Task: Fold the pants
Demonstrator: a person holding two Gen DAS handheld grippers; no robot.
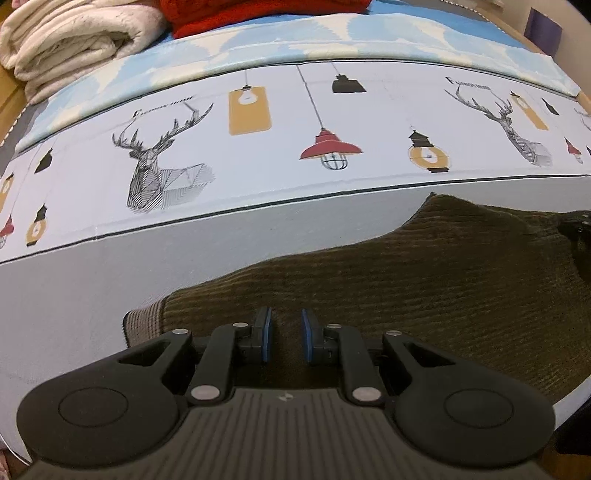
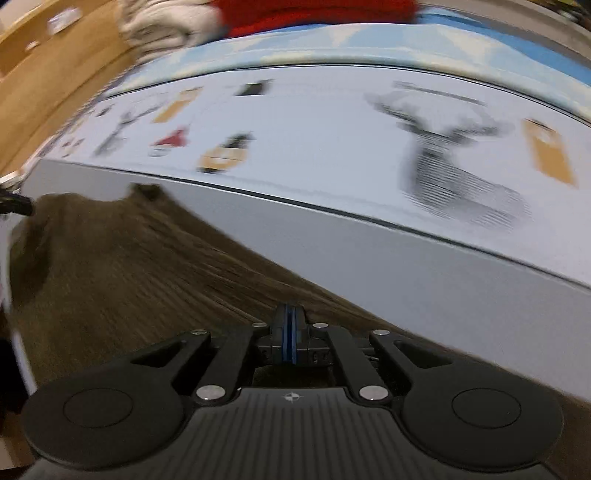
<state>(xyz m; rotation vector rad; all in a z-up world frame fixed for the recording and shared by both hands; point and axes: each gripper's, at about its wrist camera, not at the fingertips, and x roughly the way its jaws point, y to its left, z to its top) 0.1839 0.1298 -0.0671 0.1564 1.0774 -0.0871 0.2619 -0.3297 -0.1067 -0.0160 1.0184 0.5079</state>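
Observation:
Brown corduroy pants (image 1: 424, 280) lie on the grey bed sheet (image 1: 92, 280), with a lighter ribbed cuff at their left end. My left gripper (image 1: 286, 323) hovers just over the pants near that cuff, jaws a little apart and holding nothing. In the blurred right wrist view the same pants (image 2: 122, 266) spread to the left. My right gripper (image 2: 289, 314) has its blue pads pressed together over the pants' edge; I cannot tell whether cloth is pinched between them.
A printed cover with deer and lamps (image 1: 258, 140) runs across the bed behind the pants. A folded cream blanket (image 1: 74, 40) and a red knit (image 1: 258, 14) lie at the back. A wooden board (image 2: 55, 74) stands left of the bed.

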